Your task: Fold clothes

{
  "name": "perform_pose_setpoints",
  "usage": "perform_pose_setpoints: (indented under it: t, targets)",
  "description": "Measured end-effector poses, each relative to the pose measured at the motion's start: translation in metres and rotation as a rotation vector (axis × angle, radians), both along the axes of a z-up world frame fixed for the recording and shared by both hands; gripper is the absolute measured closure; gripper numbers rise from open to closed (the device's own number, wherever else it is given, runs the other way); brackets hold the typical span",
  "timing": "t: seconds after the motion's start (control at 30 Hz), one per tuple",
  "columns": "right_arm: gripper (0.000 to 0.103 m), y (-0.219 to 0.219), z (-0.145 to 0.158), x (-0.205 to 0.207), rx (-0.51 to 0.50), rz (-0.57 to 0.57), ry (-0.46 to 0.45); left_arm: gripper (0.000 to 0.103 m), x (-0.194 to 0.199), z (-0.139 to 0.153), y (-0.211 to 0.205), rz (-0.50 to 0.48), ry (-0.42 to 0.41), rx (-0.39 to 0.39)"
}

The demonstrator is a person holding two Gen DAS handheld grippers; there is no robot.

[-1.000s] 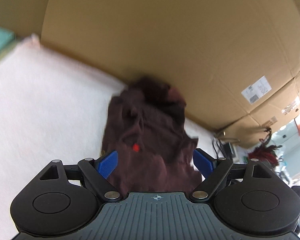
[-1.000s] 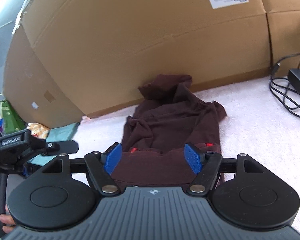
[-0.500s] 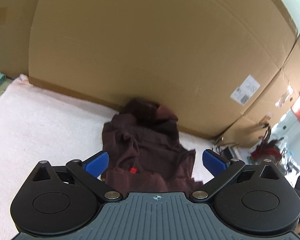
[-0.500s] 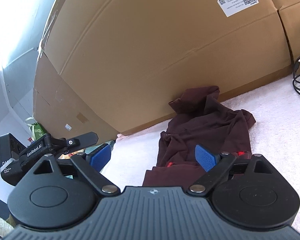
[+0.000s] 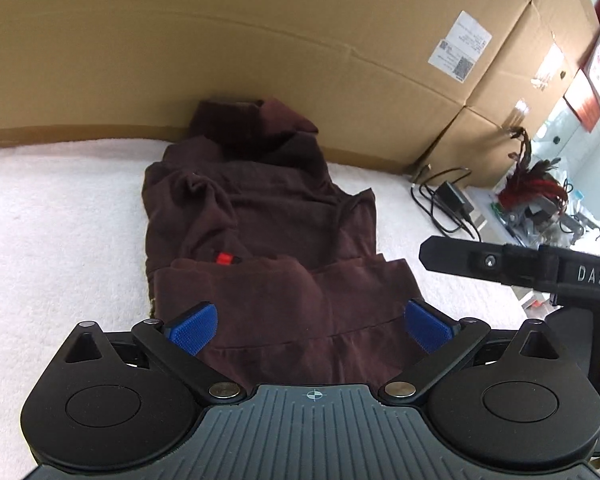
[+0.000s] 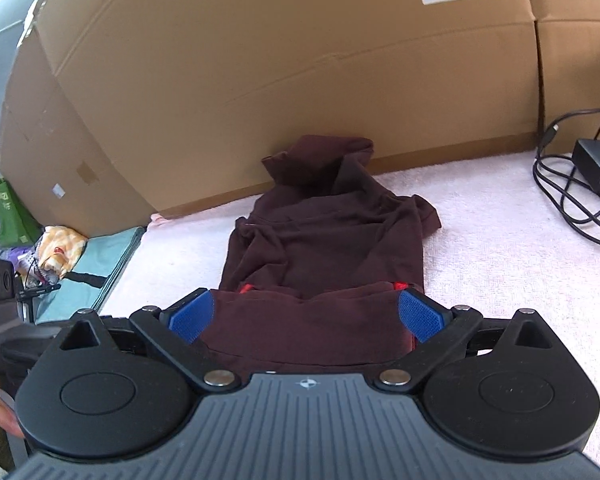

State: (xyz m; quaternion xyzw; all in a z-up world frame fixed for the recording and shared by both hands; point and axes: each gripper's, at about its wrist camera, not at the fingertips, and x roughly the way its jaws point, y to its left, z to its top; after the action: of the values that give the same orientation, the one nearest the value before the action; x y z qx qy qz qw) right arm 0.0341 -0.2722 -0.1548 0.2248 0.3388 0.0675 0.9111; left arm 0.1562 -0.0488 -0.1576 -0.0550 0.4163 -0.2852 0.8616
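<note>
we see the maroon garment (image 5: 256,240) lying lengthwise away from us on the white towel (image 5: 60,208), folded hem nearest; left tongs (image 5: 312,326) and right tongs (image 6: 306,314) both spread, just opened, pinching nothing

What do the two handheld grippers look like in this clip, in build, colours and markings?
Both match. The left gripper and right gripper each have a ribbed grey body with a small crosshair mark, two round black discs, black linkage arms with silver pivot pins, and blue textured pads. From the left wrist view, the right gripper's black side bar reads "DAS". No sleeves show clearly.
</note>
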Motion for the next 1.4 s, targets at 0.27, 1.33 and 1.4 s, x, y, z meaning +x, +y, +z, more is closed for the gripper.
perform_pose_setpoints:
  t: [0.27,1.33,1.4]
  targets:
    - [0.004,-0.003,0.011,0.010,0.031,0.005,-0.028,0.000,-0.006,0.020,-0.008,0.042,-0.121,0.083]
    - [0.036,-0.006,-0.018,0.042,0.114,-0.006,0.107,0.000,0.024,-0.027,-0.019,-0.055,0.007,0.042]
    - [0.038,-0.009,-0.028,0.048,0.112,-0.018,0.136,0.000,0.034,-0.036,-0.017,-0.050,0.041,0.052]
